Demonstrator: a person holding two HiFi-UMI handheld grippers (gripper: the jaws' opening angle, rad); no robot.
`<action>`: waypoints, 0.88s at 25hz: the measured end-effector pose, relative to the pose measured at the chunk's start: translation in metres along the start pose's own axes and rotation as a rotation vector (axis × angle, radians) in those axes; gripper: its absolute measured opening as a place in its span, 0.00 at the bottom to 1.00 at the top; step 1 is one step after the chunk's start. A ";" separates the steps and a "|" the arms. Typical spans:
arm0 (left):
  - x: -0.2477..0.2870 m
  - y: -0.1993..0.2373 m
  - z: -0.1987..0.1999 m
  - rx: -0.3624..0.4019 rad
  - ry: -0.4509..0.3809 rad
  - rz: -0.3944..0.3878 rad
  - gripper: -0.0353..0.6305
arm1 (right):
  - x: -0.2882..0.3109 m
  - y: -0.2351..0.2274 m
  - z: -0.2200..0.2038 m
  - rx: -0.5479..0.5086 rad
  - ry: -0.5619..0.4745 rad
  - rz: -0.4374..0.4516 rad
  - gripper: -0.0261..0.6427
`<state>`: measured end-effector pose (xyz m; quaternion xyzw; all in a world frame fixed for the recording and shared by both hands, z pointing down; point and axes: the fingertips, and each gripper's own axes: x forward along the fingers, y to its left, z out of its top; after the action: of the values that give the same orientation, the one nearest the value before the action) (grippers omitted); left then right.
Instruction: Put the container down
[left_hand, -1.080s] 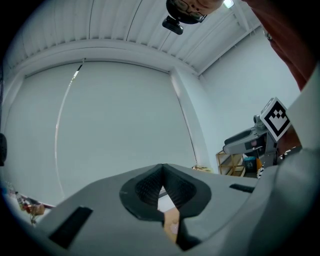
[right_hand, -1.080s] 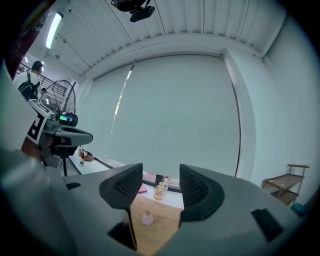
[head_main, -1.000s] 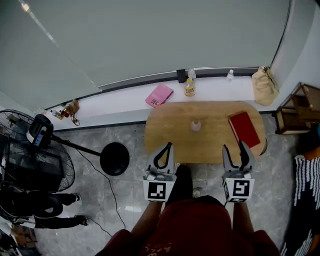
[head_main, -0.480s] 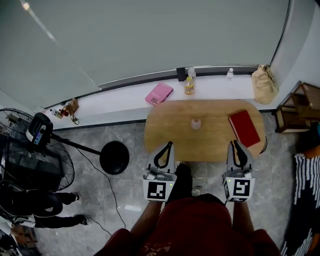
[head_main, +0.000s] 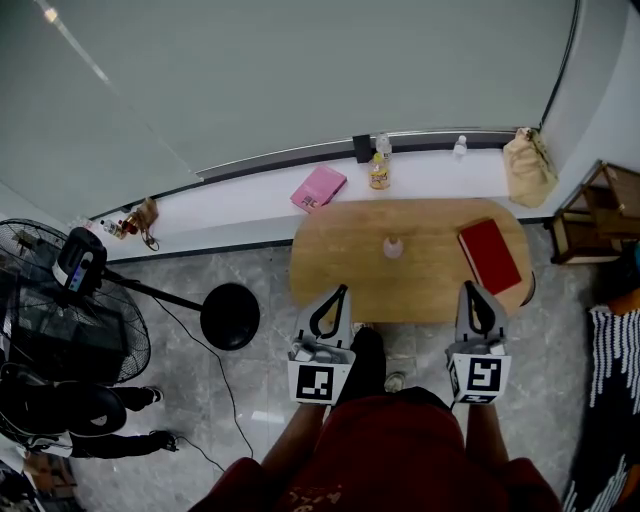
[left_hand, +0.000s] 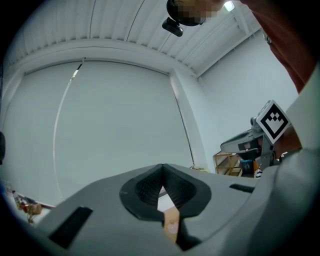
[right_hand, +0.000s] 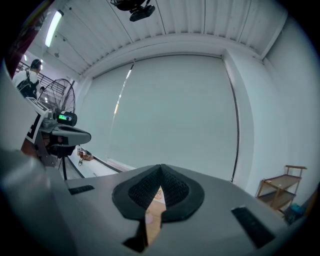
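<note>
- At the far left of the head view a black fan (head_main: 70, 330) stands on the grey floor. A stand (head_main: 230, 316) with a round black base is just right of it.
- A white ledge (head_main: 240, 212) runs below the window across the upper middle. A pink book (head_main: 318, 189) lies on it, left of centre.
- The left gripper (head_main: 341, 290) is at lower centre-left and points up the frame, its tips over the near part of the table. Its jaws meet at the tips, leaving only a loop-shaped gap behind them, and it holds nothing. Its own view shows a sliver of table through that gap.
- The oval wooden table (head_main: 340, 250) fills the centre of the frame.
- The container (head_main: 393, 249), small and pale, stands upright near the middle of the table. It is well apart from both grippers and sits up-frame between them.
- Beyond it on the ledge stand a yellow bottle (head_main: 378, 178) and, just behind that, a clear bottle (head_main: 383, 147).
- The right gripper (head_main: 470, 287) is at lower centre-right and also points up the frame over the table's near edge. Its jaws have just been closing and are now pressed together with nothing between them.
- A red book (head_main: 488, 257) lies flat on the right end of the table, just up-frame of the right gripper's tips.
- A beige bag (head_main: 527, 170) sits at the right end of the ledge.
- A wooden shelf (head_main: 600, 215) stands at the right edge of the frame.
</note>
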<state>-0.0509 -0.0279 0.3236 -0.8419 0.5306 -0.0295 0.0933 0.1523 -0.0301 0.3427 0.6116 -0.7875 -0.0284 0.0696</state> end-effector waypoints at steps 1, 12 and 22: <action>0.000 0.001 0.000 -0.002 -0.002 0.001 0.06 | 0.000 0.001 0.001 0.000 -0.001 0.002 0.04; -0.001 0.005 0.000 -0.008 -0.002 0.005 0.06 | 0.000 -0.003 0.003 -0.003 0.010 -0.023 0.04; -0.010 0.003 -0.002 -0.010 0.009 0.024 0.06 | -0.003 -0.002 -0.001 -0.035 0.030 0.002 0.04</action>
<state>-0.0586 -0.0207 0.3259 -0.8359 0.5412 -0.0296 0.0869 0.1552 -0.0273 0.3427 0.6100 -0.7863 -0.0330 0.0924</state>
